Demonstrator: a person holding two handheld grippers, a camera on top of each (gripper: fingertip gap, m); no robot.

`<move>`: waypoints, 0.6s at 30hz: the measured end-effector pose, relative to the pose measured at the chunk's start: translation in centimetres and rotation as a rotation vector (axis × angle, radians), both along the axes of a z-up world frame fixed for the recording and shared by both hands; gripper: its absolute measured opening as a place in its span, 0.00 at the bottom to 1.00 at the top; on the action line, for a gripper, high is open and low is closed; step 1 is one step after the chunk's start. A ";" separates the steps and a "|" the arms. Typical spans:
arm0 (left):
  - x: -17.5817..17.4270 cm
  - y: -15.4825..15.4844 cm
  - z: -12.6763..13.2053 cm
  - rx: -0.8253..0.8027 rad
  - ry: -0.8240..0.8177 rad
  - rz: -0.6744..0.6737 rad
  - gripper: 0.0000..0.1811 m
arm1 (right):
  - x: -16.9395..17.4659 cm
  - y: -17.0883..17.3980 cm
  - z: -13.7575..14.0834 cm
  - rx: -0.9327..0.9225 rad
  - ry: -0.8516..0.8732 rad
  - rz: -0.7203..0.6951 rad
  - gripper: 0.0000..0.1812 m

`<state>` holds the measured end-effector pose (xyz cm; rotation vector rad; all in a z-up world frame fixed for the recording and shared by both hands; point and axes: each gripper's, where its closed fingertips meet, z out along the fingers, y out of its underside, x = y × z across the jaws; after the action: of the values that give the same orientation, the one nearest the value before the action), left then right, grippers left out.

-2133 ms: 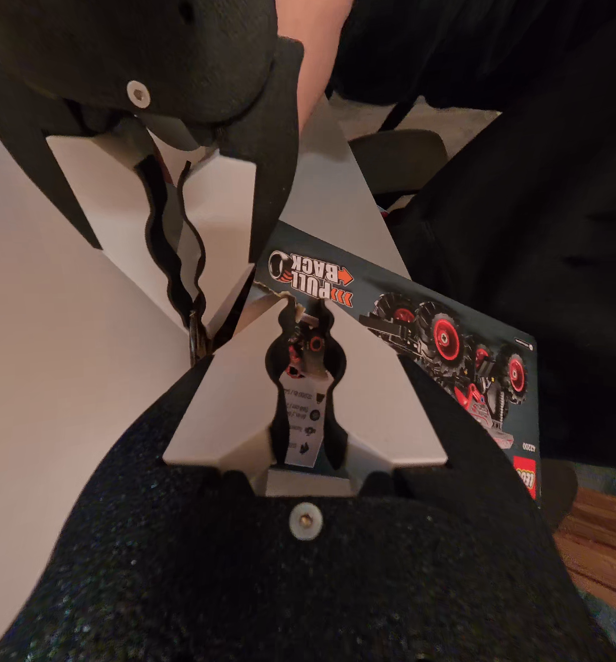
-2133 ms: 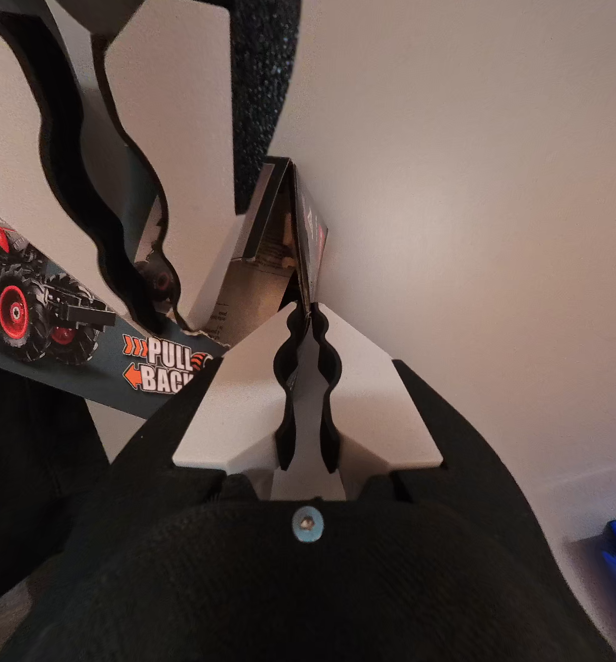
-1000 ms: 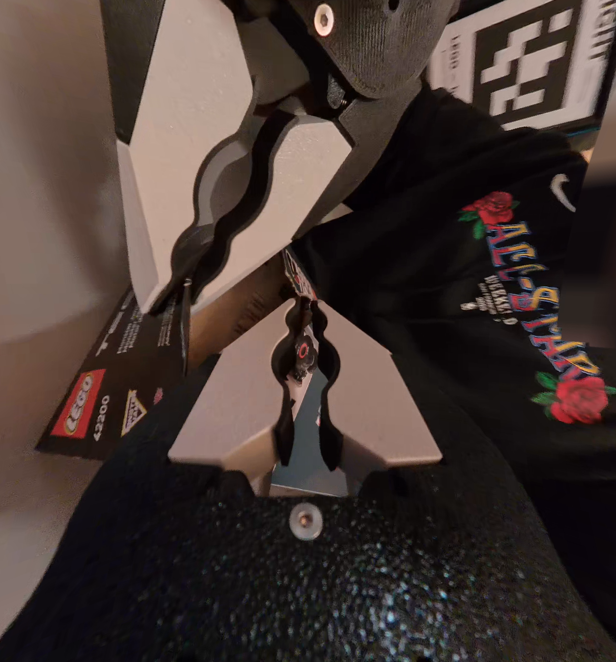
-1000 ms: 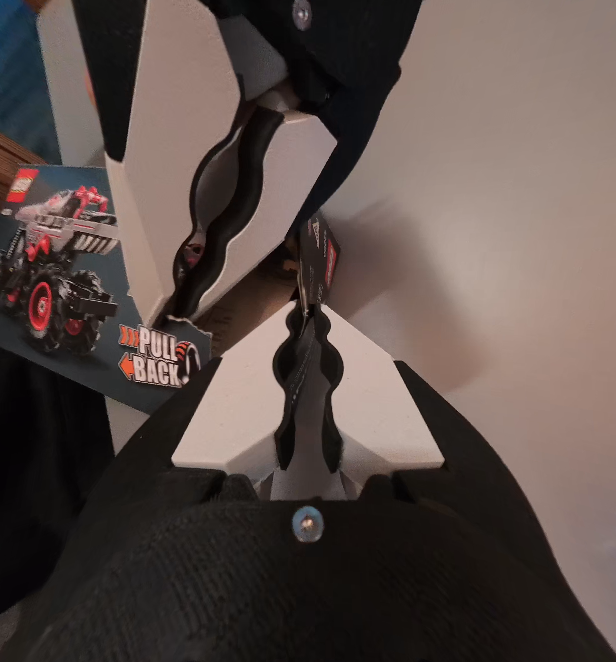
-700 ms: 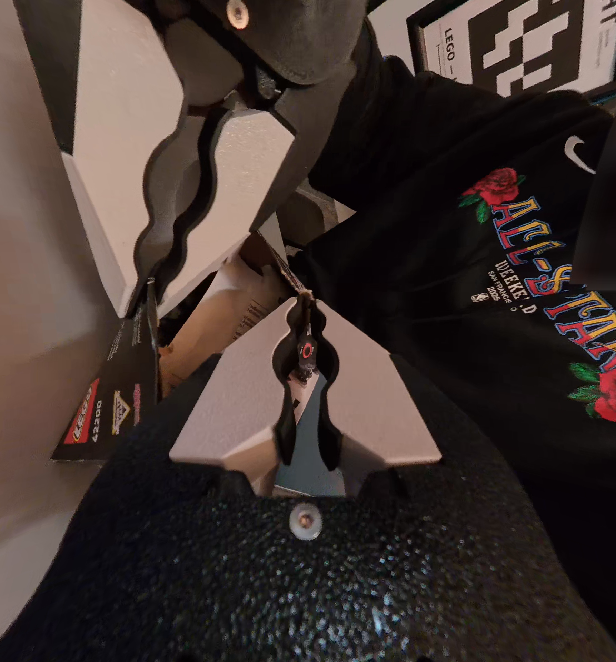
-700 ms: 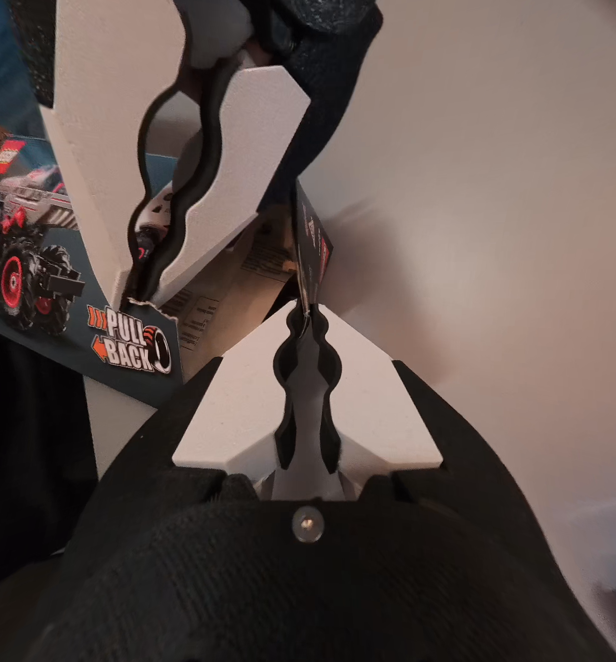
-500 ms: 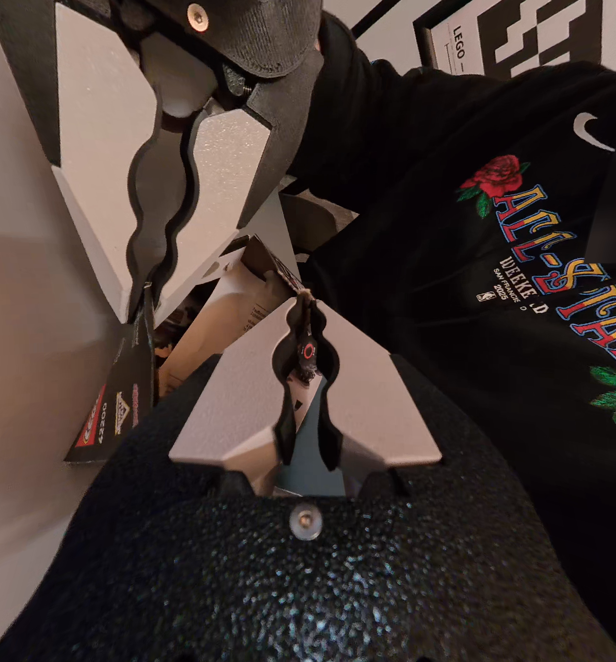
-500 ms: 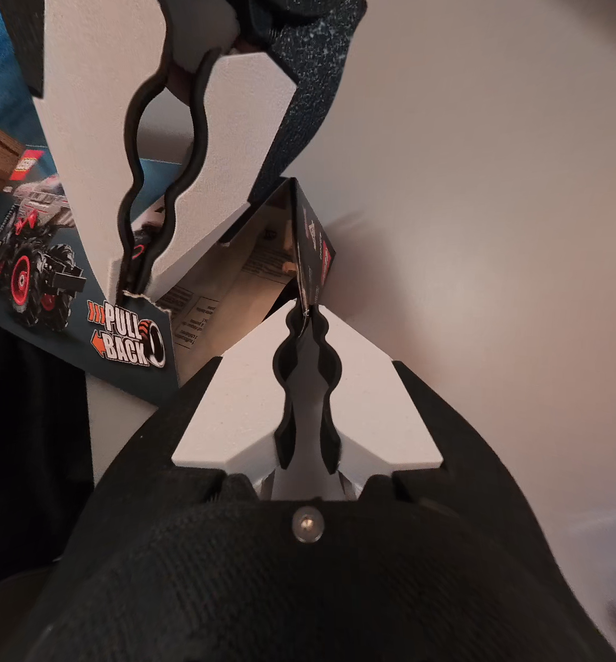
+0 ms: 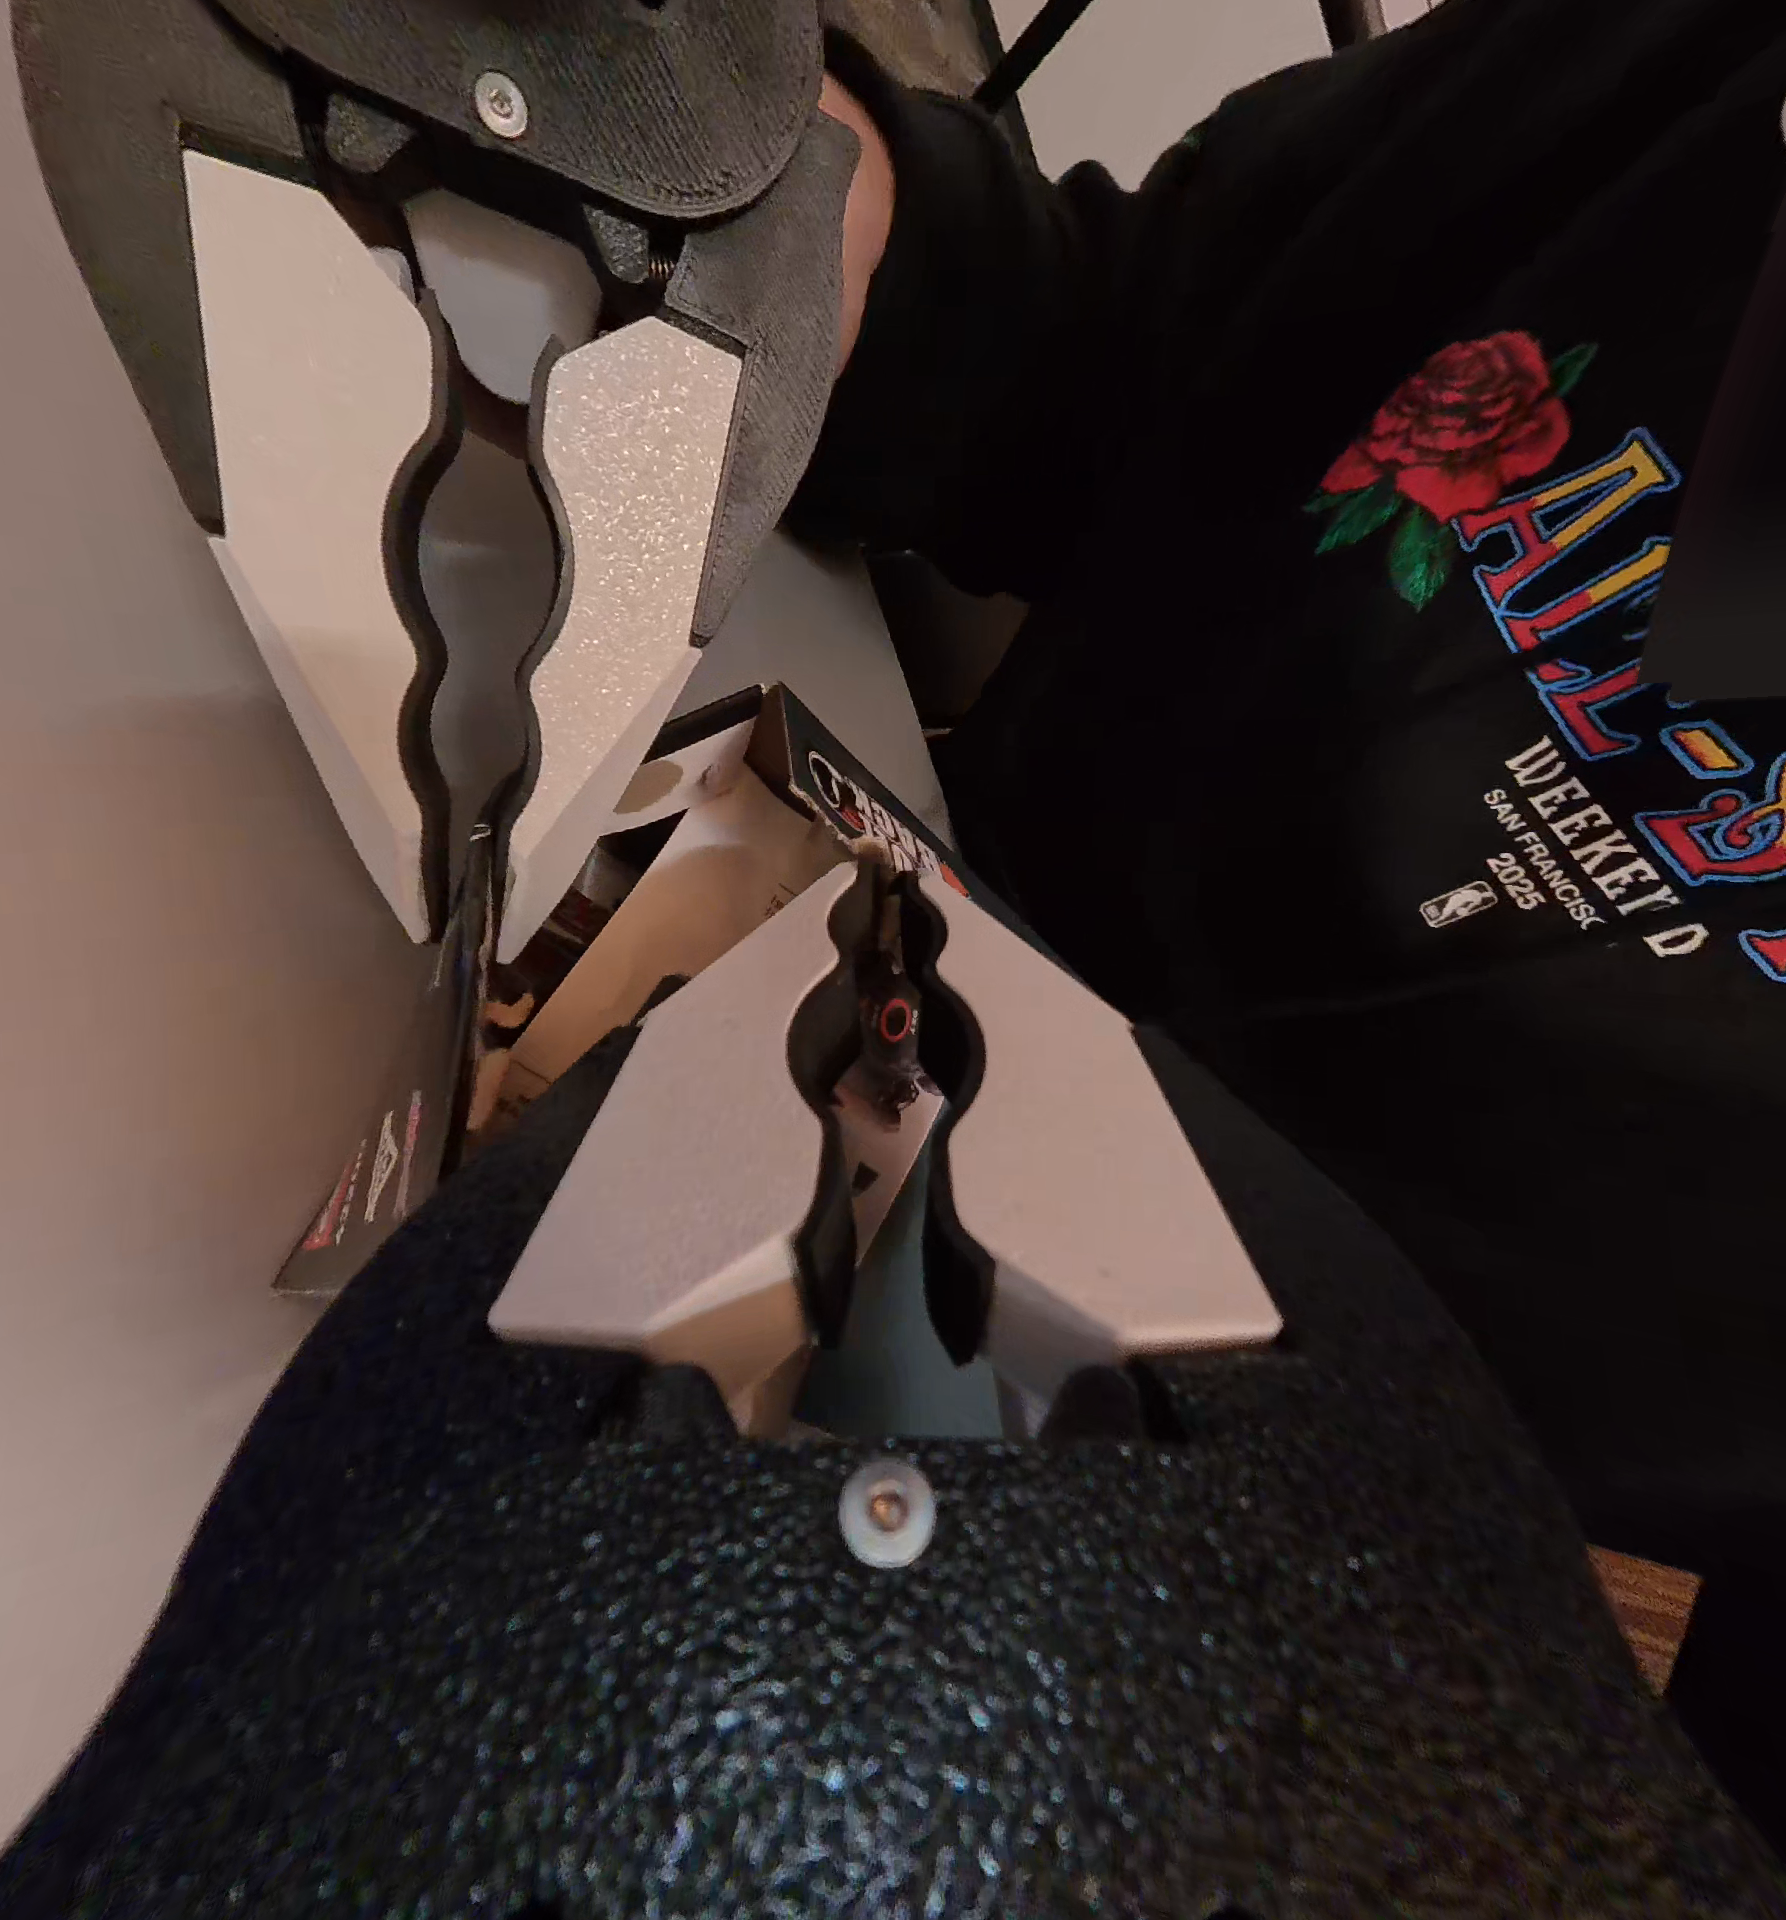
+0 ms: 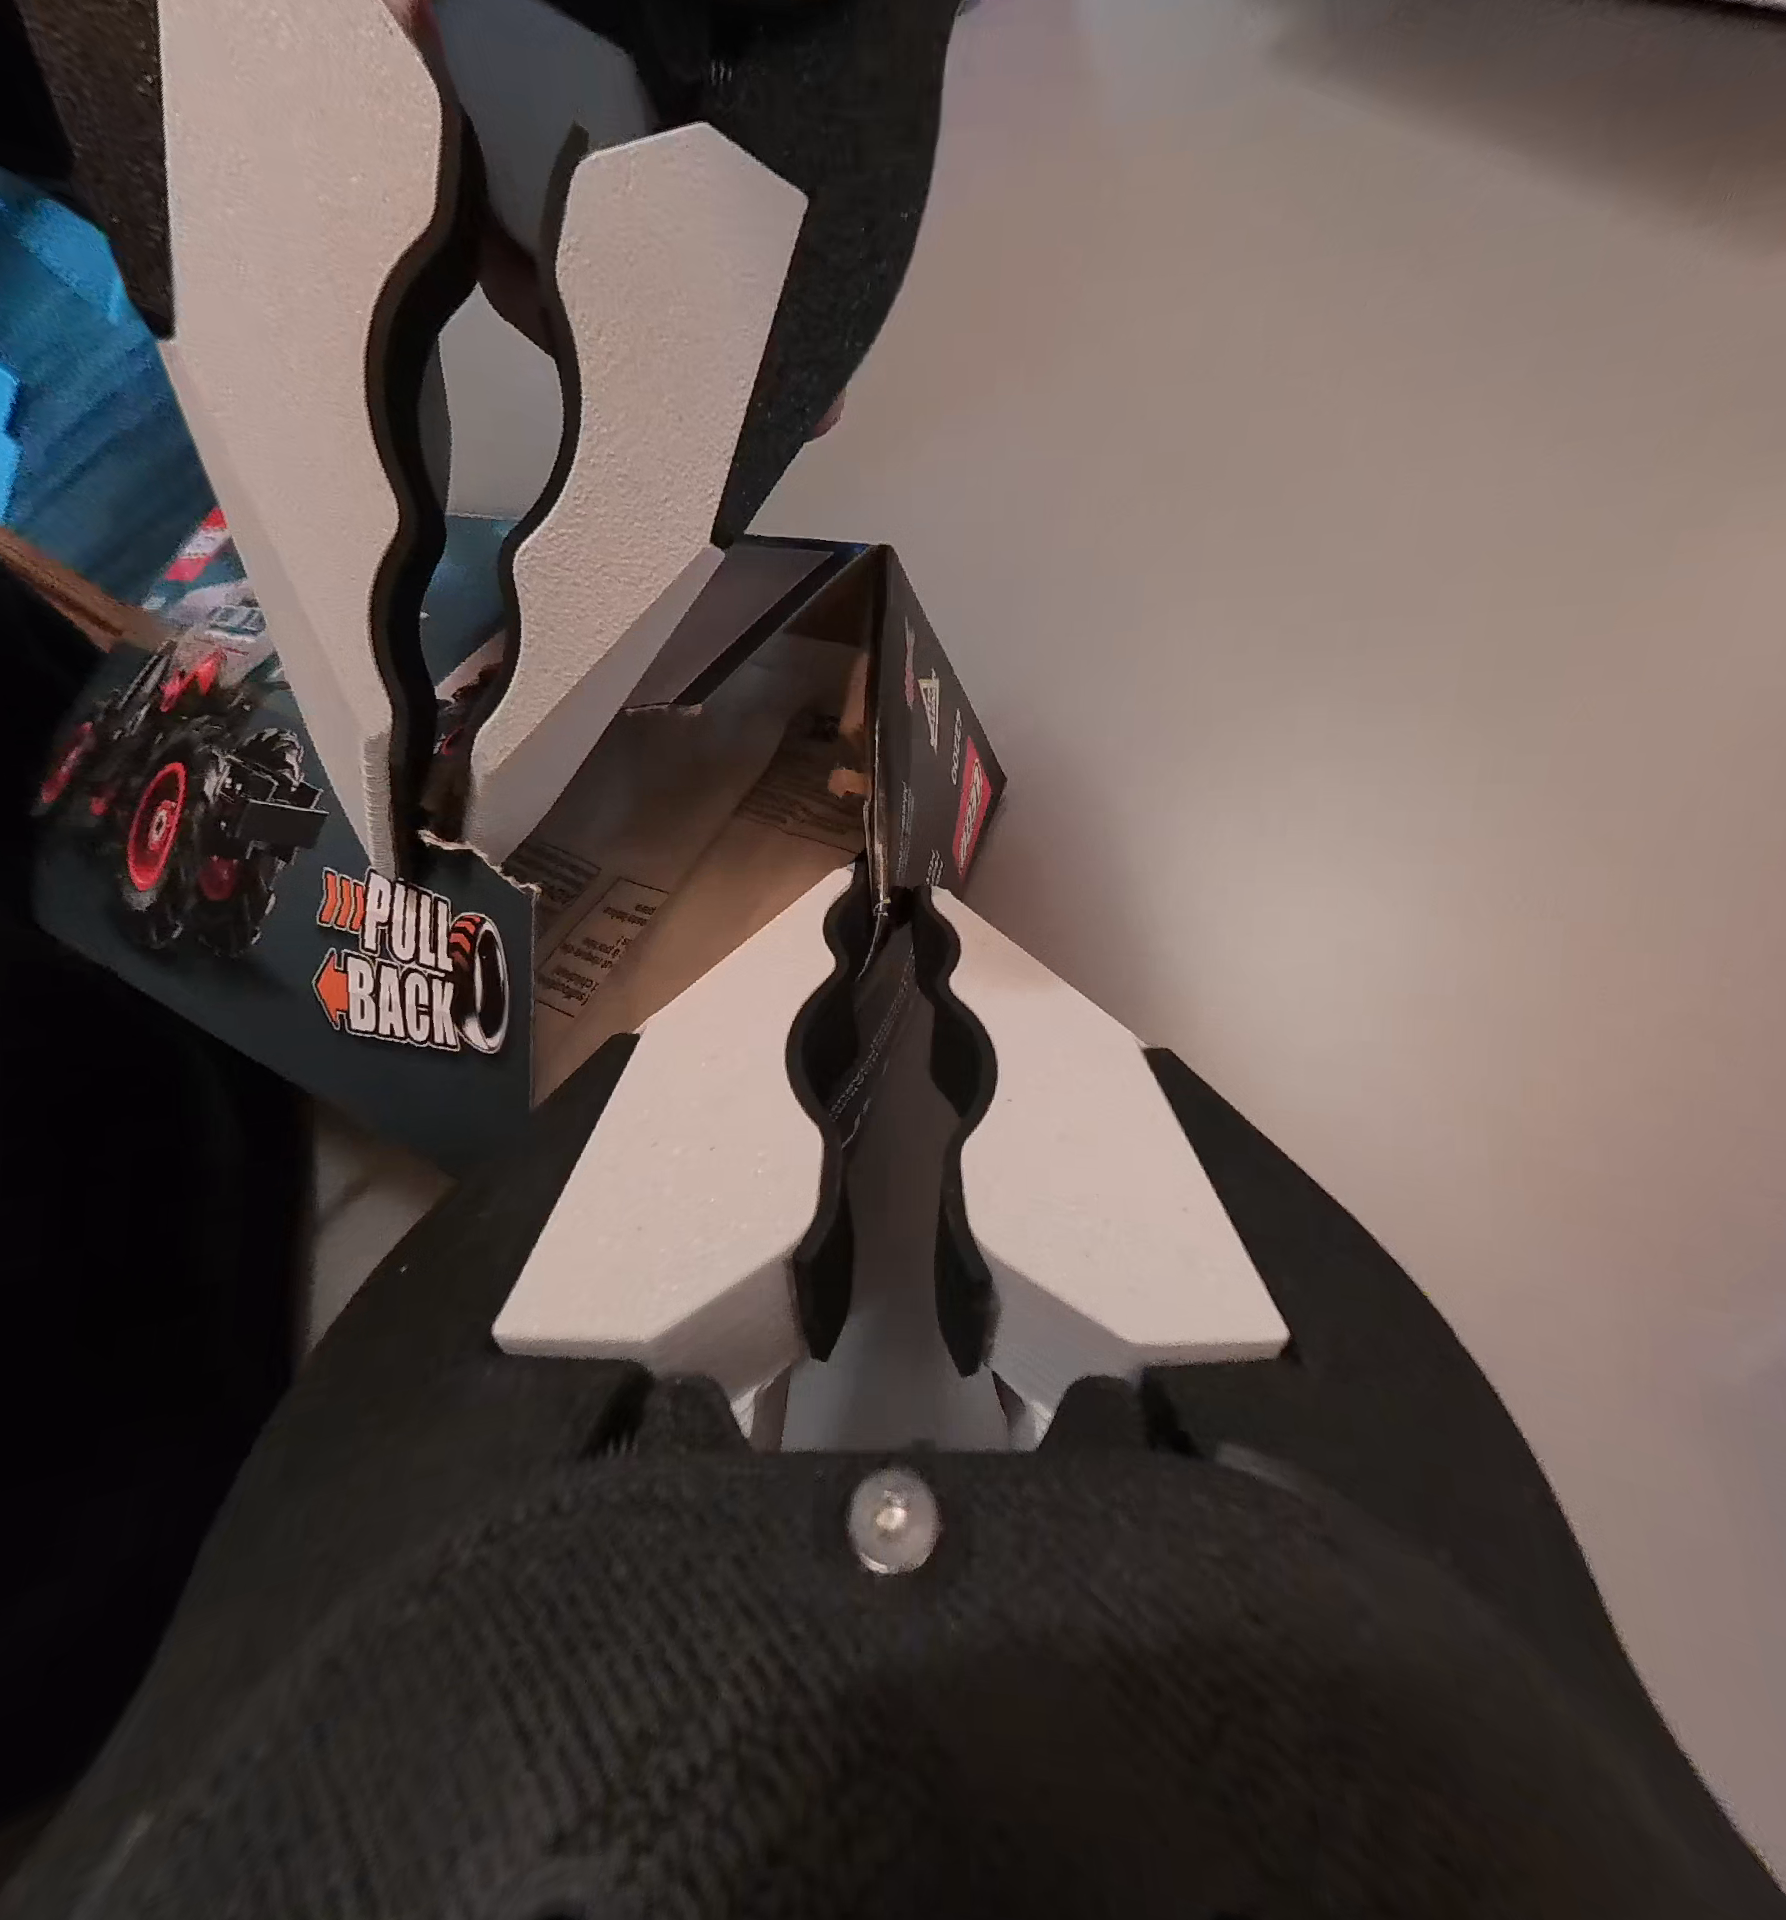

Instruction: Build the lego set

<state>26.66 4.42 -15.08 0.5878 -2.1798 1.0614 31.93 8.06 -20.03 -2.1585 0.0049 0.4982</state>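
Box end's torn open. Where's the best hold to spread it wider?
Pinch the box by its thin free panel edges, coming from the torn open end: flat cardboard suits the fingers, as the right gripper and left gripper show.

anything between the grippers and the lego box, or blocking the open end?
No gap: the left gripper and right gripper each pinch an opposite wall of the lego box at its torn end. The opening between them looks unobstructed; printed paper shows inside.
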 end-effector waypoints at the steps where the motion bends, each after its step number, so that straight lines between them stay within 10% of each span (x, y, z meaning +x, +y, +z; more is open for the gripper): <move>1: 0.0 -0.1 0.0 0.000 -0.006 -0.007 0.01 | 0.1 -0.1 0.0 0.000 -0.018 -0.005 0.03; 18: 0.1 -0.9 -0.2 0.069 -0.160 -0.057 0.01 | 0.1 -0.9 0.7 0.160 0.096 -0.076 0.05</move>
<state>26.78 3.57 -15.29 0.4828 -2.3658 1.0377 32.04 7.16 -19.37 -1.9693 0.0968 0.5392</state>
